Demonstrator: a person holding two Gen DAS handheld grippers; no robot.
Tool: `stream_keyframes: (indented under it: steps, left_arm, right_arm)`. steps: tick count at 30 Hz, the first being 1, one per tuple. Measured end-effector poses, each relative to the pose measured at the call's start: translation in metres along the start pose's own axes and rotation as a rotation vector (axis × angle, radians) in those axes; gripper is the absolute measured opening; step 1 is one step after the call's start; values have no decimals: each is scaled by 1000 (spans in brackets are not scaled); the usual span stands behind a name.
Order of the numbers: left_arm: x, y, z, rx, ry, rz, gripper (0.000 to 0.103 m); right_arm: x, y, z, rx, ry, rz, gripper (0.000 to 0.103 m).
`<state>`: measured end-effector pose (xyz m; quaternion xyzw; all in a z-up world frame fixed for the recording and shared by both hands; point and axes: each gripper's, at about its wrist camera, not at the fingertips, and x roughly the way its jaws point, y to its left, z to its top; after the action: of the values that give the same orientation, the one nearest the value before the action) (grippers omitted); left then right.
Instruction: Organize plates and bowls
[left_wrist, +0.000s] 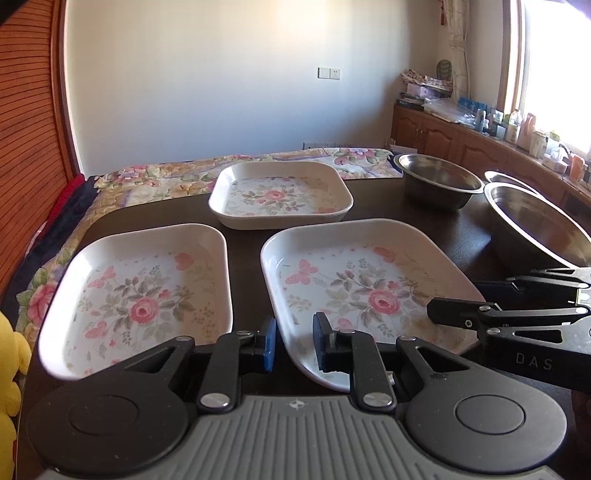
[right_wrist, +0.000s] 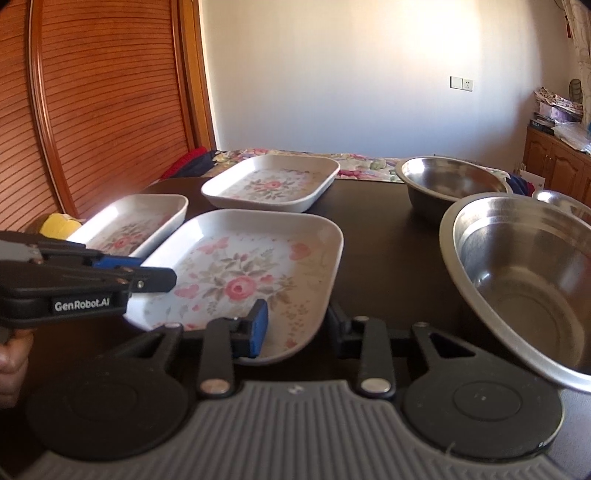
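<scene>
On the dark bench (left_wrist: 369, 192), both my tools straddle the near floral plate's (left_wrist: 362, 291) rim, left tool (left_wrist: 293, 345) narrow, right tool (right_wrist: 295, 326) wider, nothing gripped. I judge closing and stacking comes next.

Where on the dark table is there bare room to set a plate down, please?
Bare table lies between the near floral plate, the far plate and the steel bowls. The left side is crowded: the left plate sits close beside the near one.

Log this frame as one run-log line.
left gripper: open, straddling near plate left corner | right gripper: open, straddling its right corner | plate on table | nothing stacked
</scene>
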<state>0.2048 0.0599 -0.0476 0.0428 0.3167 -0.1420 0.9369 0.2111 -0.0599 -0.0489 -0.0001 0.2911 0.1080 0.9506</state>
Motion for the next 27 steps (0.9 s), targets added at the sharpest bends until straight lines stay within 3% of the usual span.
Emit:
stream_keyframes:
  steps: [10, 27]
  left_arm:
    - [-33, -9, -13, -27, -43, -2, 22]
    - [-94, -32, -57, -58, -73, 23, 22]
  right_arm:
    - [-24, 0, -9, 21, -57, 26, 35]
    - [-67, 10, -45, 40, -73, 93, 35]
